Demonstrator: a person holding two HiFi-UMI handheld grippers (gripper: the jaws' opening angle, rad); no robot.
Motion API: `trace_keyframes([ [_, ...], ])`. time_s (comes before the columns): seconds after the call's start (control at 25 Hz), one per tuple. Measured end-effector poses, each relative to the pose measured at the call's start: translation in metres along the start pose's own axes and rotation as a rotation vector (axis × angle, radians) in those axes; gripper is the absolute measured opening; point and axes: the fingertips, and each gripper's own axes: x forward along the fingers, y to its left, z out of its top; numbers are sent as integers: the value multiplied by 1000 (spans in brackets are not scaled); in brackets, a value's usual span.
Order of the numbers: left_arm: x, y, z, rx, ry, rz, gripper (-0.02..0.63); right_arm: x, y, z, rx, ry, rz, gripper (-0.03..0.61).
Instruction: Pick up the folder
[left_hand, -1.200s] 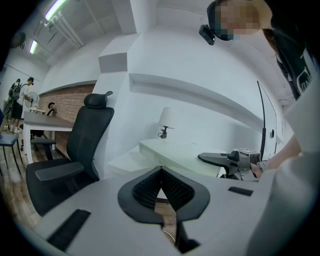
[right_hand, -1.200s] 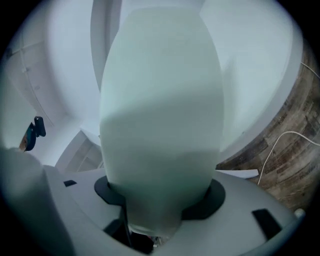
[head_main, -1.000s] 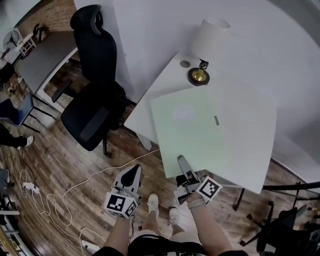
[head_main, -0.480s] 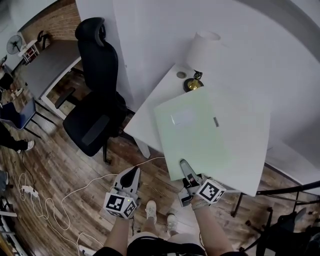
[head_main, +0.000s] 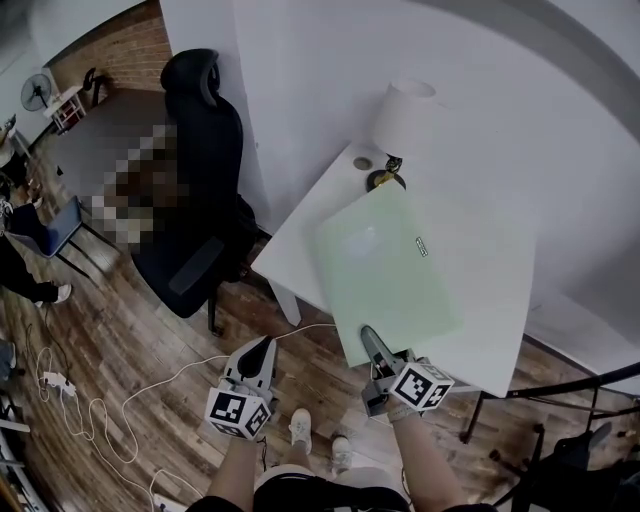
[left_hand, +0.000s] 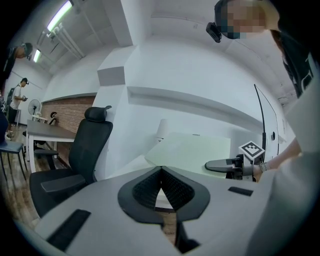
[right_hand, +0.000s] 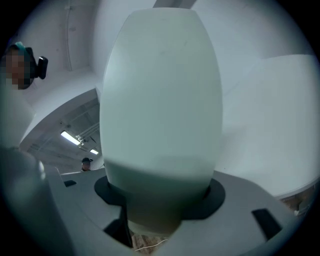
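Observation:
The pale green folder hangs tilted above the white table, its far corner close to the lamp base. My right gripper is shut on the middle of its near edge, and in the right gripper view the folder fills the space between the jaws. A small clip sits on the folder's upper face. My left gripper is shut and empty, over the wooden floor left of the table. From the left gripper view I see the folder and the right gripper off to the right.
A white-shaded lamp with a brass base stands at the table's far corner. A black office chair is left of the table. White cables trail across the floor. Walls close in behind the table.
The folder has come up off the table and rolled, so it now looks narrower and tilted. The right gripper has shifted with it. The left gripper has risen a little.

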Motion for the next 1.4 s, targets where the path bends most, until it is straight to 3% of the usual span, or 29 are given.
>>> trace_keyframes([
  [0.4,-13,-1,12,7,-16,12,14,-12,12,15,-220,12,-34,288],
  [0.68,-16,-4,17,23,-27,13,14,-21,17,25,-320,7,-47,288],
  [1.4,-20,-10,41,58,-65,33,14,-40,29,45,-445,-28,-66,288],
])
